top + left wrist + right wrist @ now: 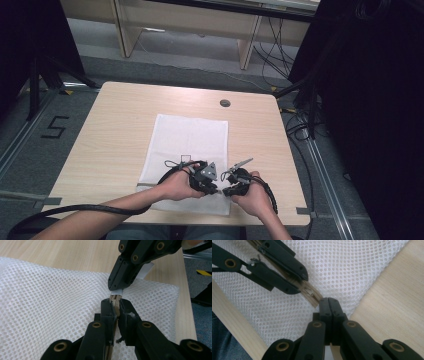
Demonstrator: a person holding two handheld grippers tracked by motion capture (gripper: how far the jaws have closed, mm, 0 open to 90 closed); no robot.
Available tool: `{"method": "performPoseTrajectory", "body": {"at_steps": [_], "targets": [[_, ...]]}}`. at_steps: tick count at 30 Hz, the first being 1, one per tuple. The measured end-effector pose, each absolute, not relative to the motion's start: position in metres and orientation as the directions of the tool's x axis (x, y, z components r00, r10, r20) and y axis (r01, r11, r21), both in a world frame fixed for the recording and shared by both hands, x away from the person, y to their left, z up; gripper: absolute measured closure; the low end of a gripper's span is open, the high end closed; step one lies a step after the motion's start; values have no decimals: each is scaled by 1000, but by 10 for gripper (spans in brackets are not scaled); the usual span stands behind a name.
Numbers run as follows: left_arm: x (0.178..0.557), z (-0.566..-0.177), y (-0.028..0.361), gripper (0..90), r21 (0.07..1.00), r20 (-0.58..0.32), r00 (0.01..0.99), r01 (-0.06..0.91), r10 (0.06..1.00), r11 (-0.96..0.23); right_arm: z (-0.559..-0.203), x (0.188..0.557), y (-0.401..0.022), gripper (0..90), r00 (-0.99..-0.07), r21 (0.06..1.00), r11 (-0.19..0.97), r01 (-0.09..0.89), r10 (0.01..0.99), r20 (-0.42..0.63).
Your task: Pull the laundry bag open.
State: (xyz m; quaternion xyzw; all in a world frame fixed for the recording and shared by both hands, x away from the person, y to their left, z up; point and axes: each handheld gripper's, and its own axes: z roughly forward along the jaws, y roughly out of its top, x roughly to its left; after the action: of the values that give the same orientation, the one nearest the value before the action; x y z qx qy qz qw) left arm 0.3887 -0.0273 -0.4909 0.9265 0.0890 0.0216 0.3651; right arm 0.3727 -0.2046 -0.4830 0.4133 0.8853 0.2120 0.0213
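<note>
Jaws of the left gripper [115, 305] are clamped on a wooden clothespin [114, 300], low in the frame centre over the white mesh bag [50, 302]; the right gripper [329, 300] is fully closed beside it.

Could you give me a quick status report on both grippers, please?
Left gripper shut on light wooden clip. Right gripper shut on thin white strip. Jaws nearly meet over white mesh bag. Nothing obstructing.

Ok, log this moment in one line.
left gripper: shut on wooden clothespin | right gripper: shut, at peg tip | mesh bag: flat on table
</note>
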Motion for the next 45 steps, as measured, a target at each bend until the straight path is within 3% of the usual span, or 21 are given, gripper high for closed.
{"method": "performPoseTrajectory", "body": {"at_steps": [45], "targets": [[386, -488, -13, 819, 678, -48, 979, 178, 199, -713, -483, 372, -203, 900, -660, 388, 574, 721, 740, 131]]}}
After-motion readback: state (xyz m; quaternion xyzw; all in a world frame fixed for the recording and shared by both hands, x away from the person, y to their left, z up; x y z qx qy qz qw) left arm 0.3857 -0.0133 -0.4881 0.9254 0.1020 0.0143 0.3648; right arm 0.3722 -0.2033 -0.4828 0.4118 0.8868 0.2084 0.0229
